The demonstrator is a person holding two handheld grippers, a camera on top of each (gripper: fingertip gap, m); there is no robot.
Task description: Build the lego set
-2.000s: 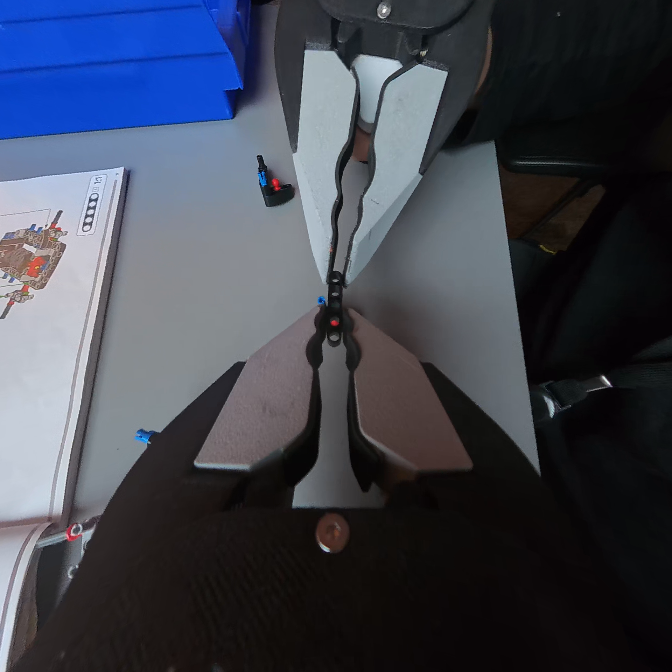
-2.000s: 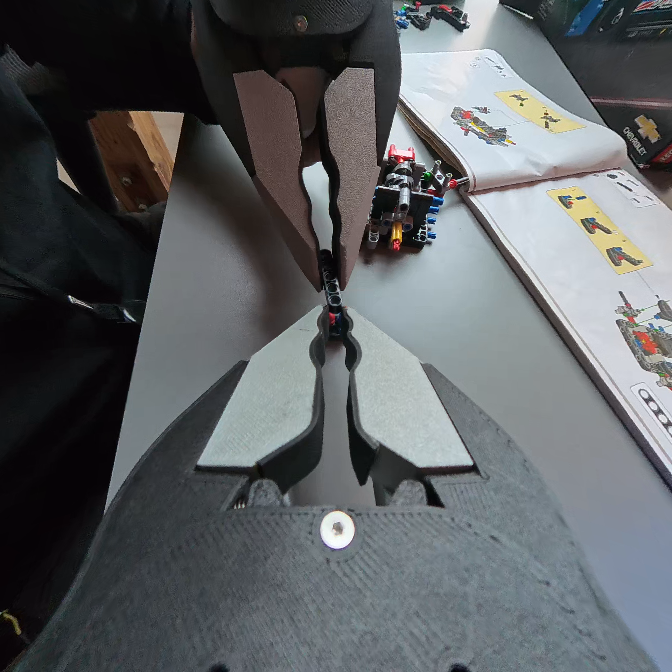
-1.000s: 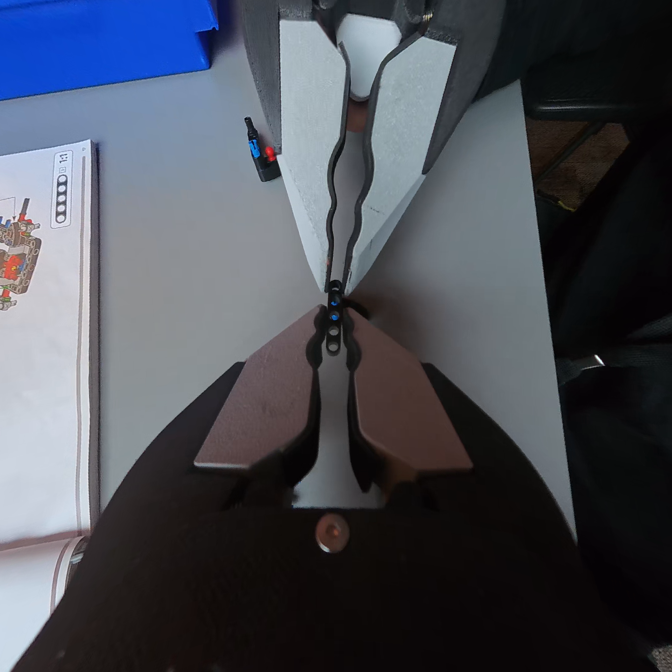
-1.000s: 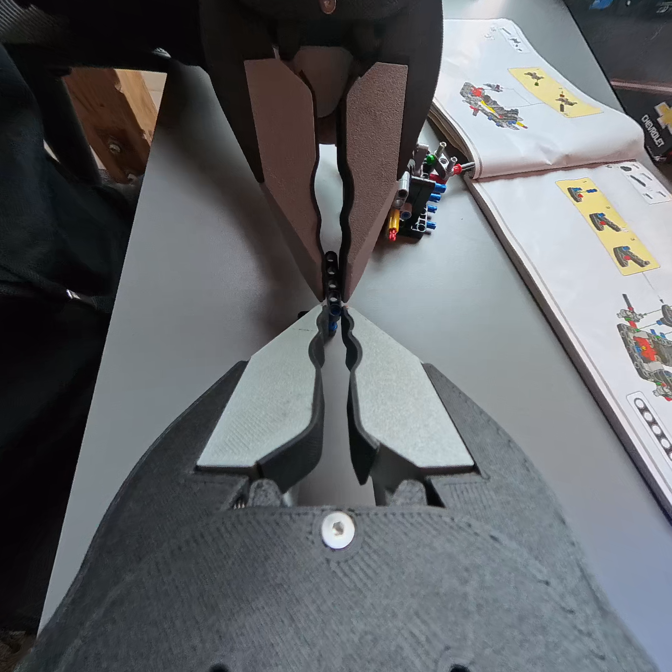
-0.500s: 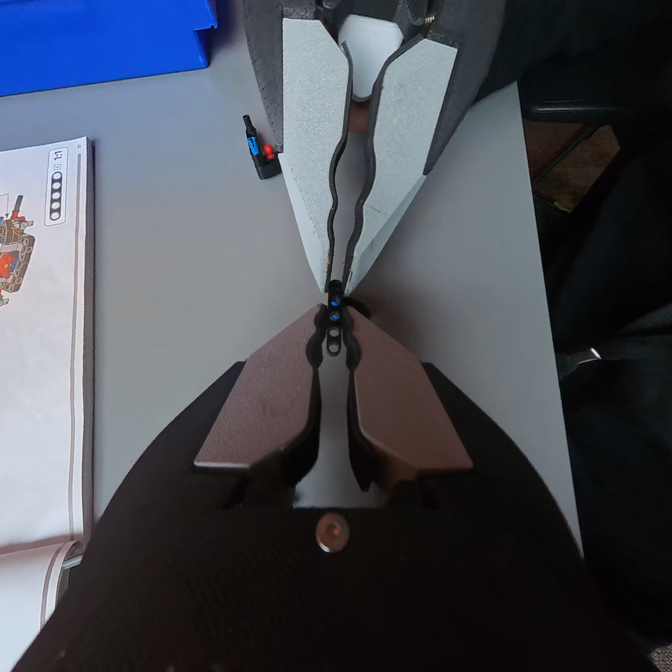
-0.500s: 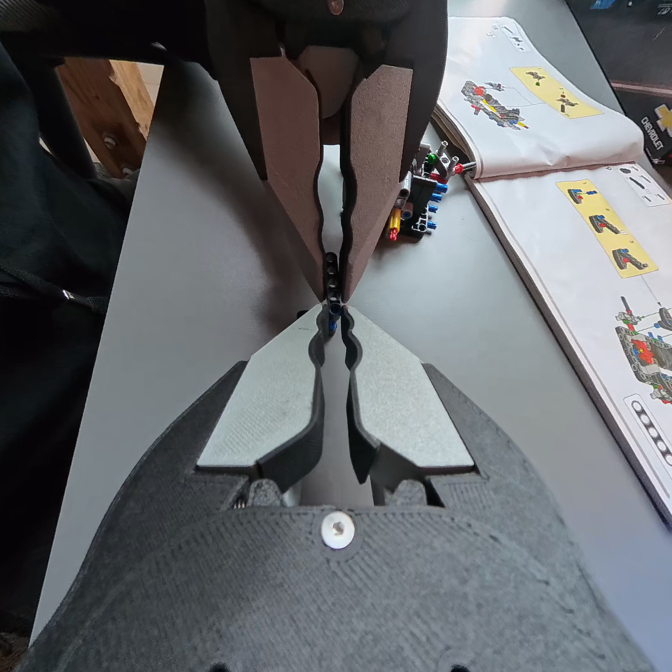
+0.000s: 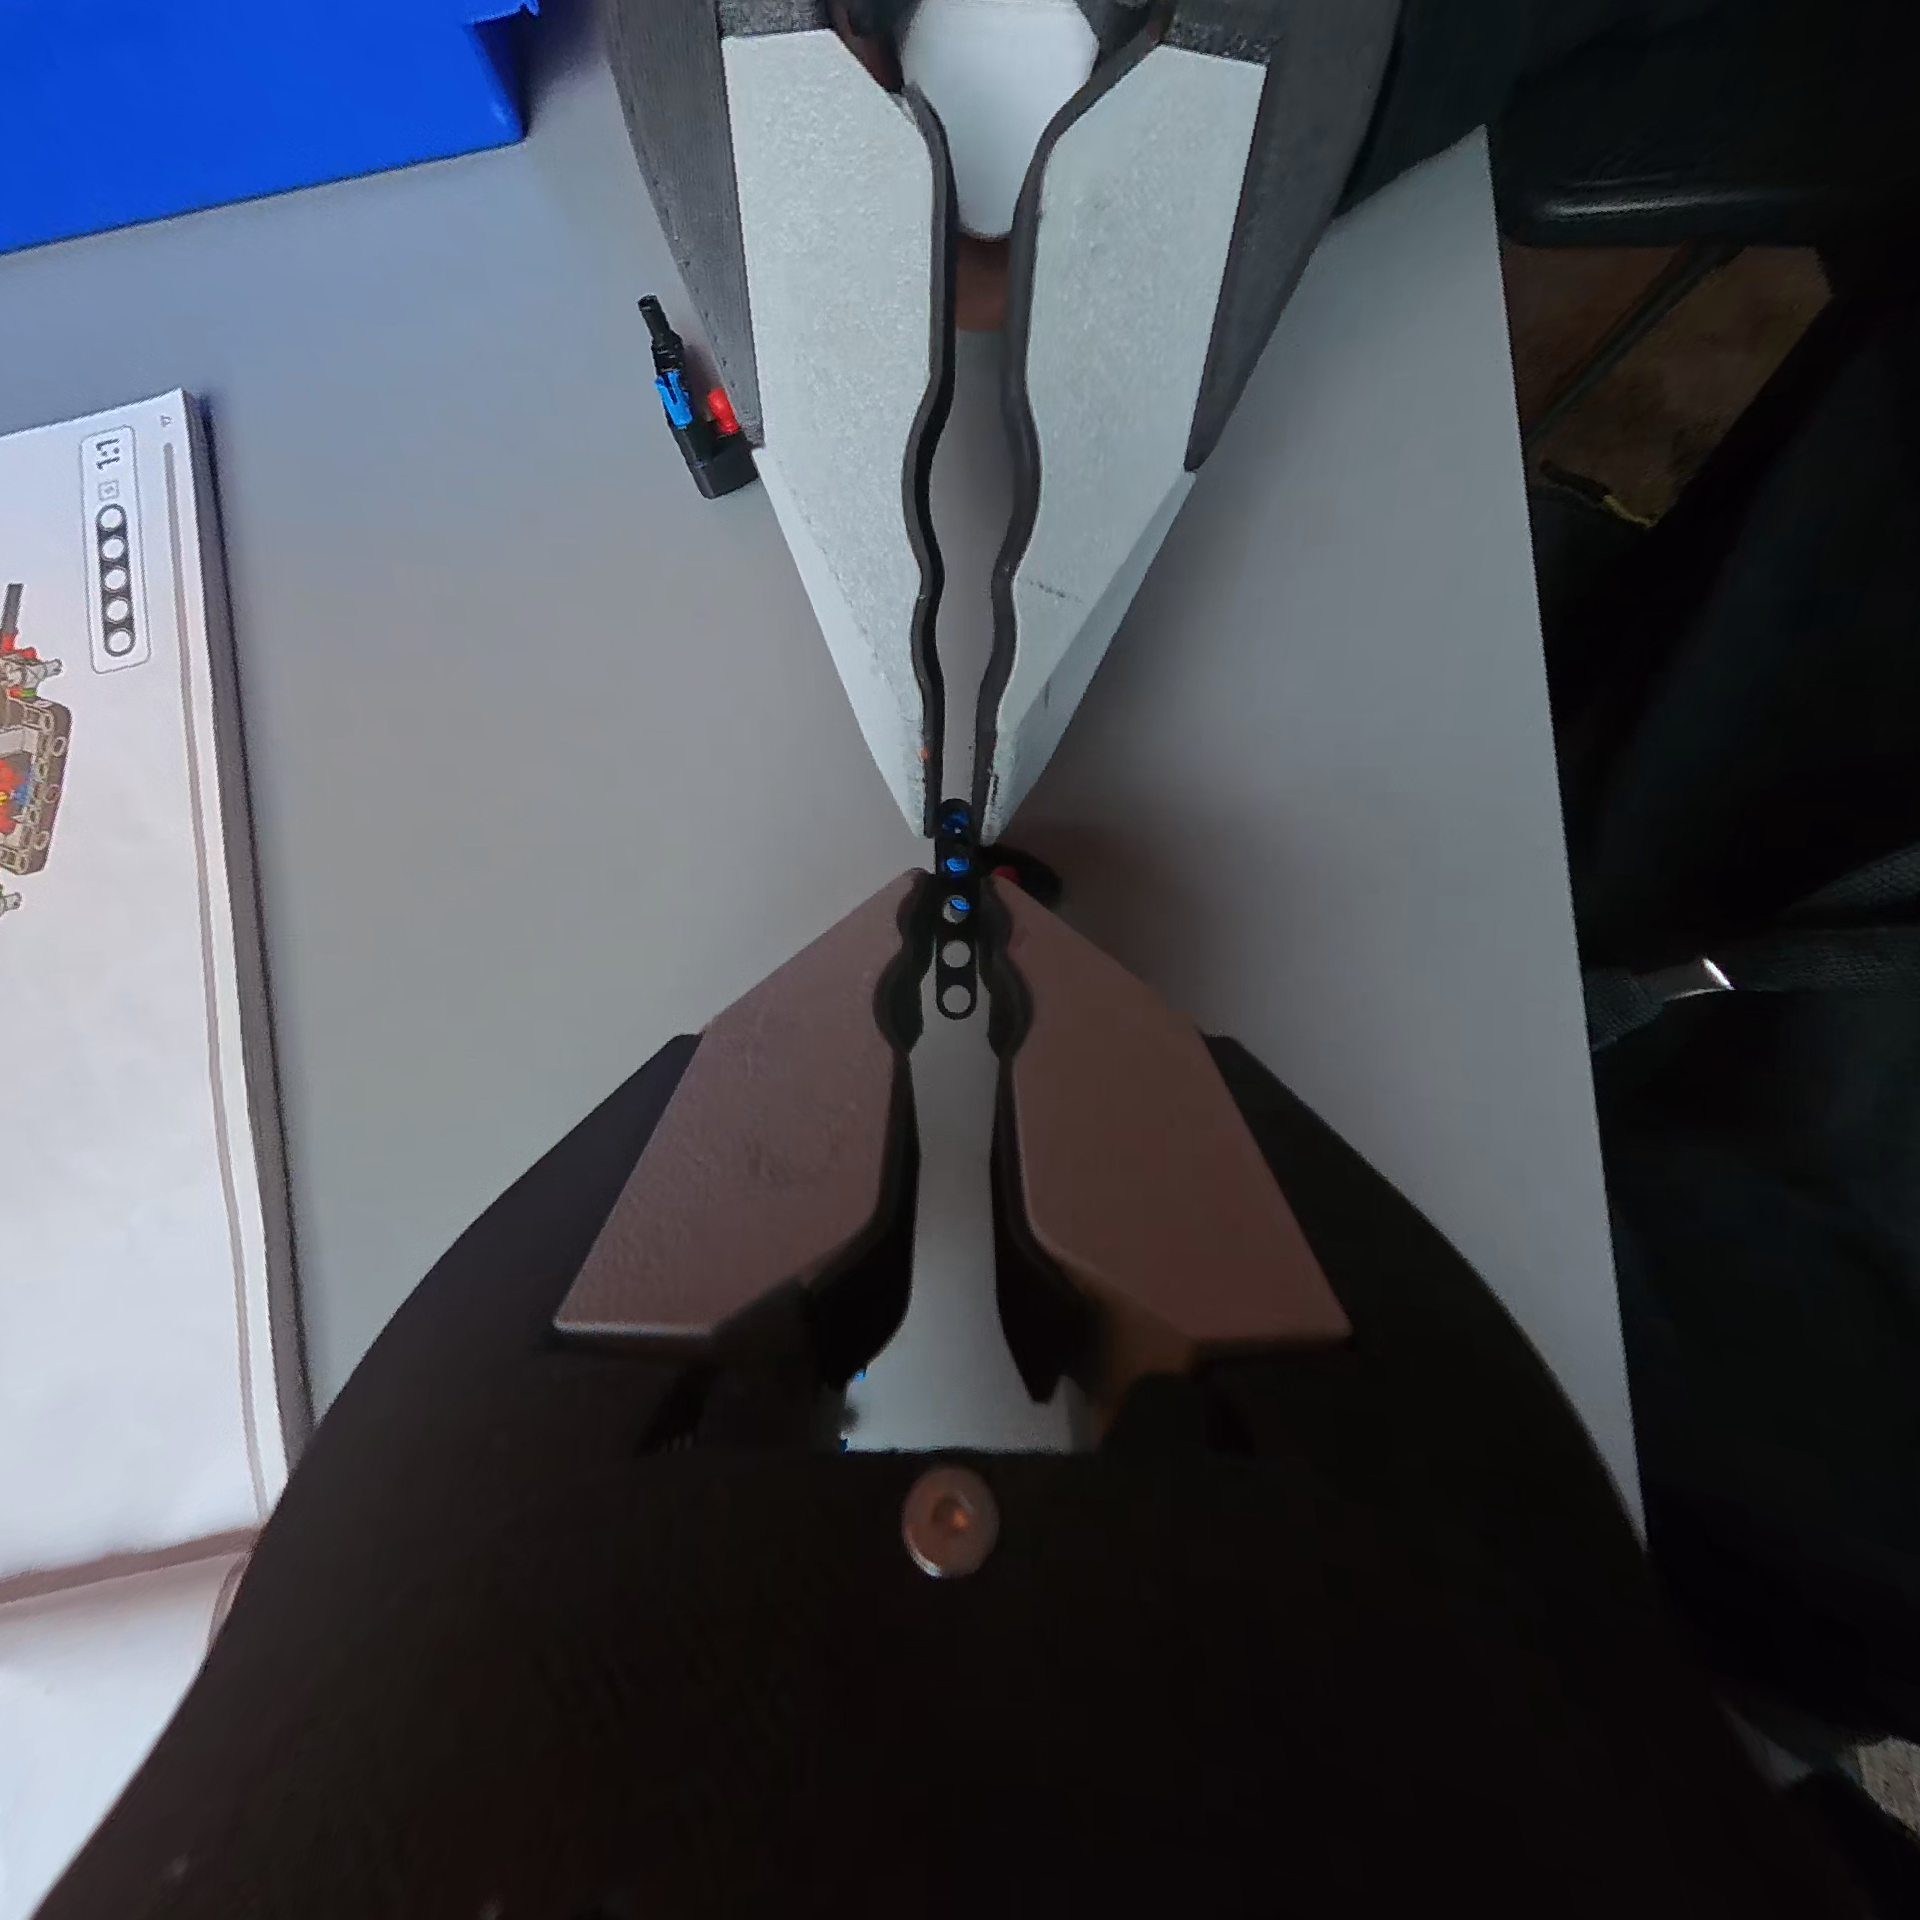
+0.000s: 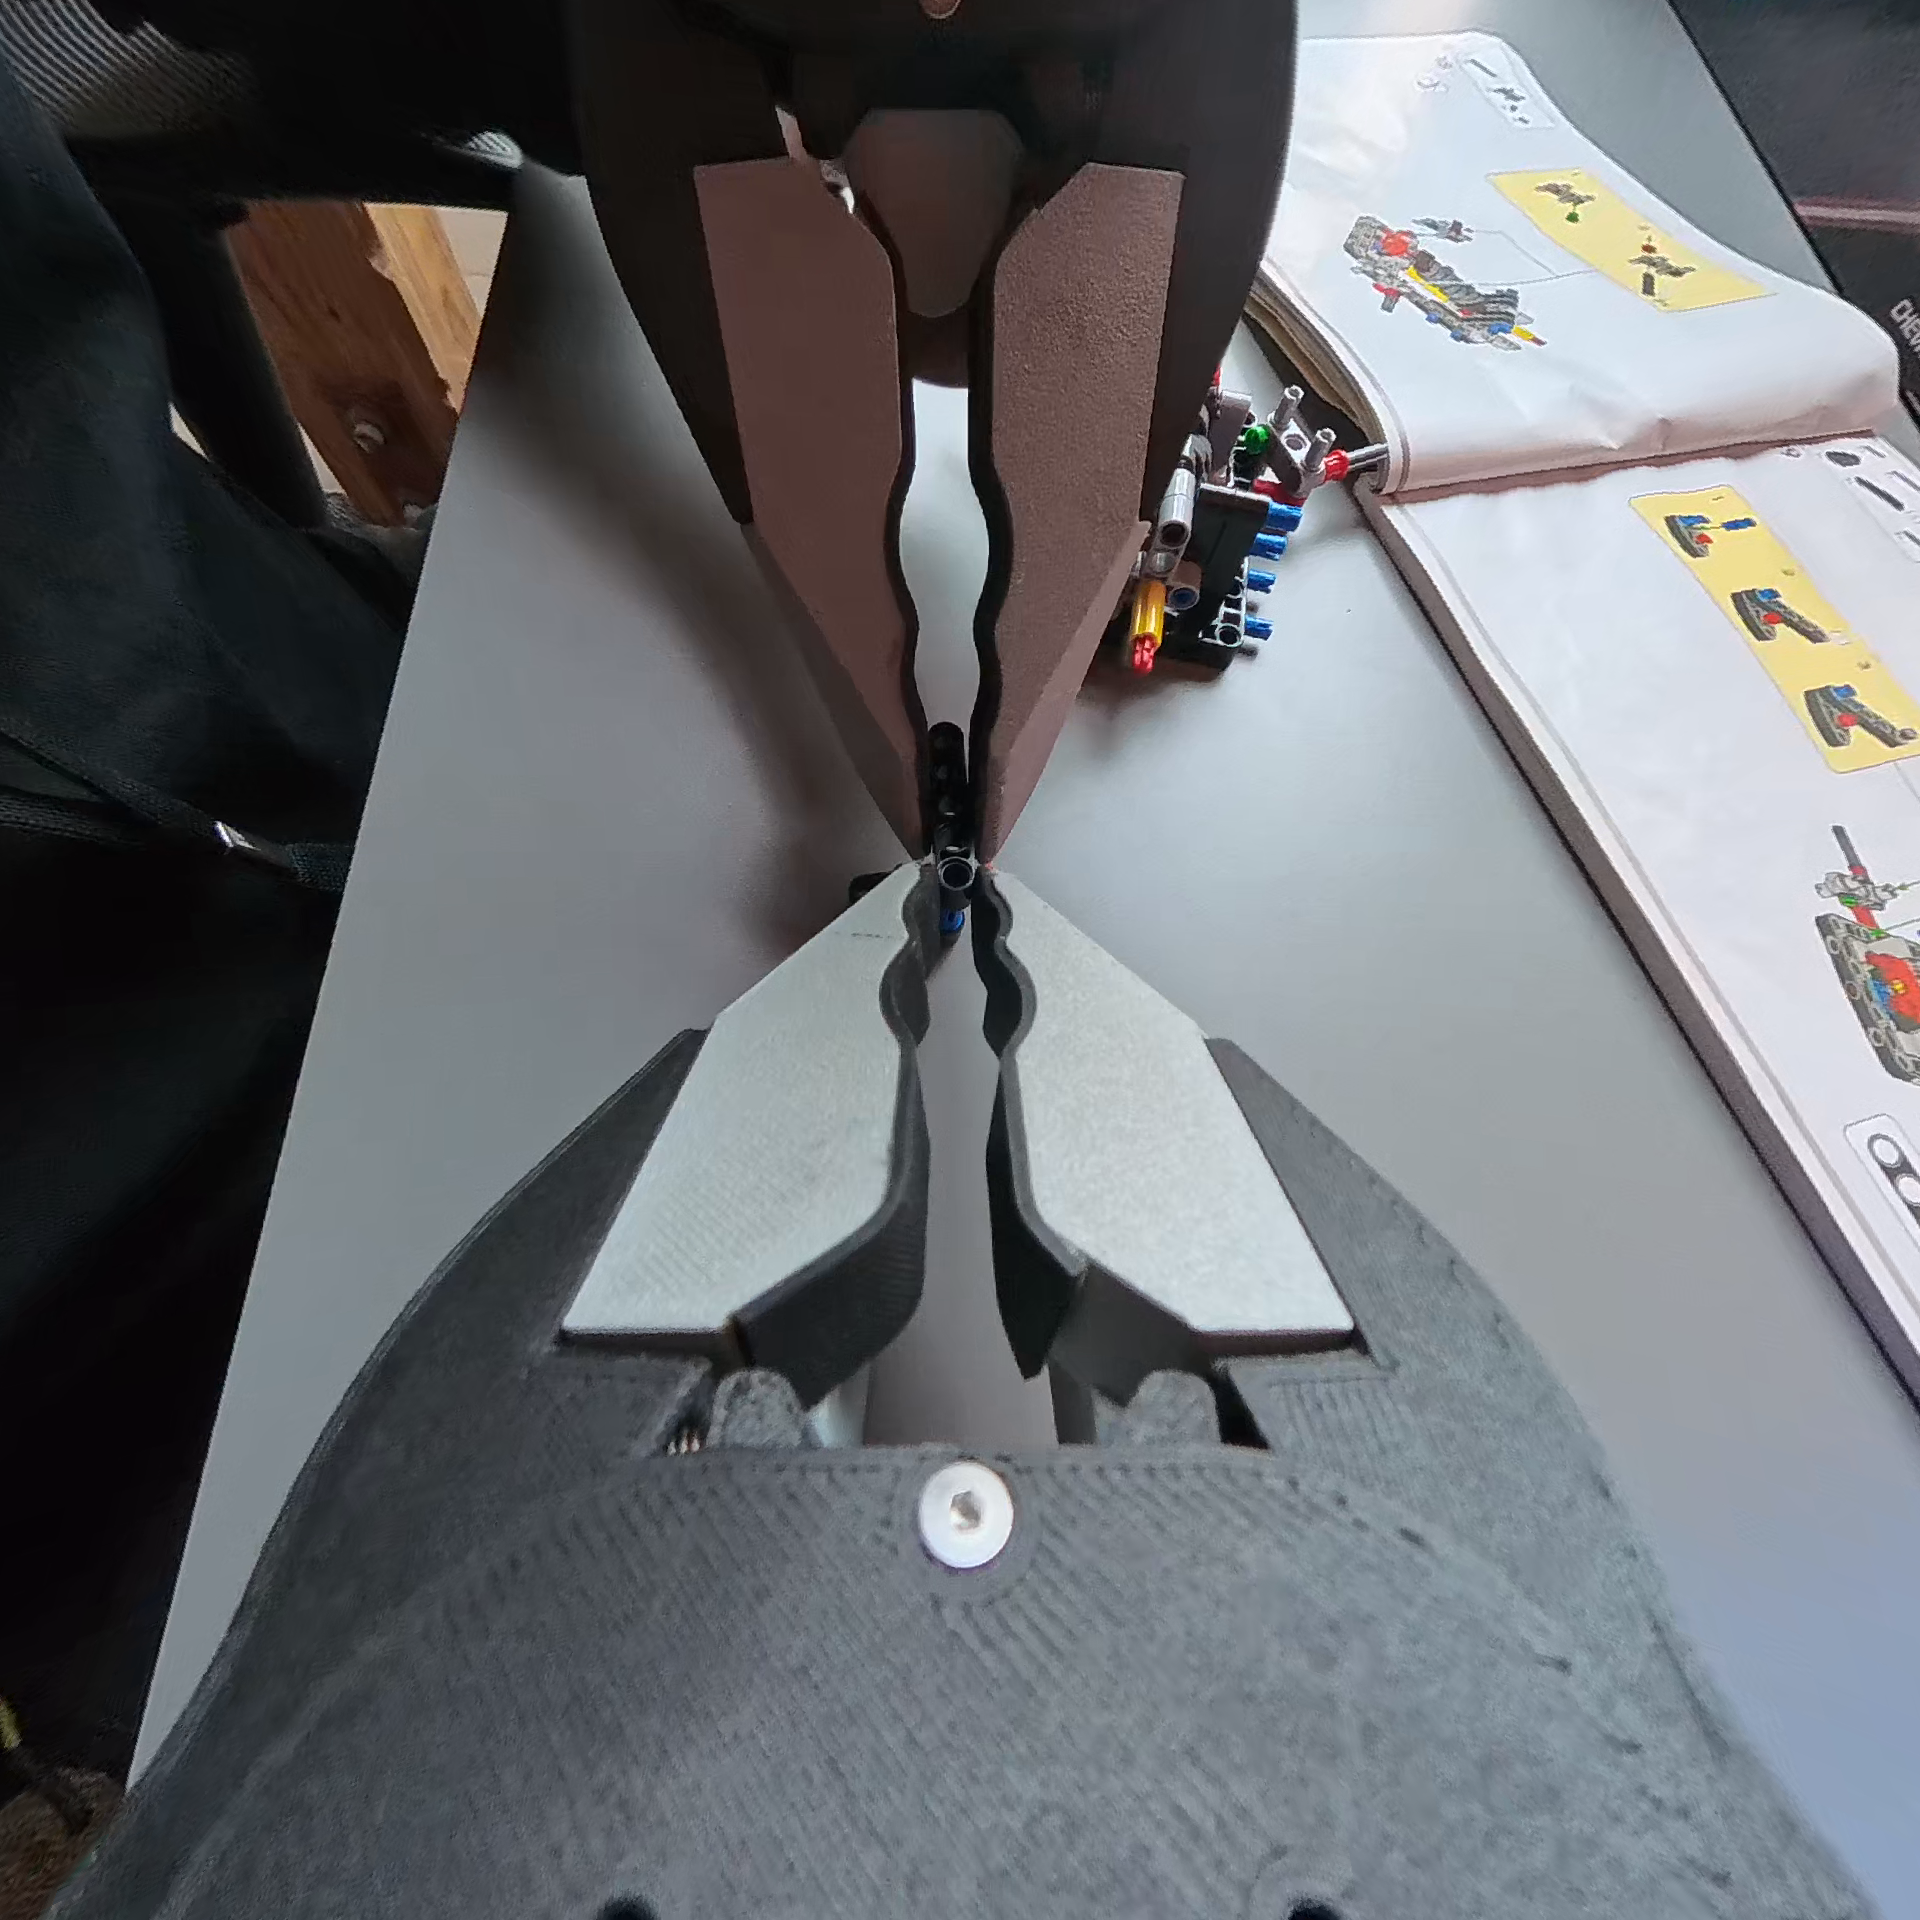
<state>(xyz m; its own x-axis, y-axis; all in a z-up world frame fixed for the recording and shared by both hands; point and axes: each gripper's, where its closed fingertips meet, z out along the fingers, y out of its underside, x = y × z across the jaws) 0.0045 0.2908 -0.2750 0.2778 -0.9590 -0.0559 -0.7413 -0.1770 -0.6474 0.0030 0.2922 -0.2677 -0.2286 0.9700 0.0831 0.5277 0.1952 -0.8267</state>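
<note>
In the left wrist view, my left gripper (image 7: 956, 909) with brown fingers is shut on a thin black lego beam (image 7: 956, 971) with a row of holes, held above the grey table. My right gripper (image 7: 956, 821) with grey fingers meets it tip to tip from the far side, pinched at the beam's far end, where blue pins (image 7: 954, 847) fill two holes. In the right wrist view, my right gripper (image 8: 951, 894) is shut on a blue pin (image 8: 951, 920). The left gripper (image 8: 951, 842) holds the beam (image 8: 948, 774) edge-on just beyond it.
A partly built lego assembly (image 8: 1216, 561) stands by the open instruction booklet (image 8: 1662, 623), which also shows in the left wrist view (image 7: 125, 935). A small black piece with blue and red pins (image 7: 696, 426) lies near a blue bin (image 7: 208, 94). The table edge (image 7: 1538, 727) is close. My two grippers' fingertips are within a few centimetres of each other.
The two grippers have stayed tip to tip and moved together. The red pin seen in the beam two seconds ago no longer shows; blue now fills two holes at its far end.
</note>
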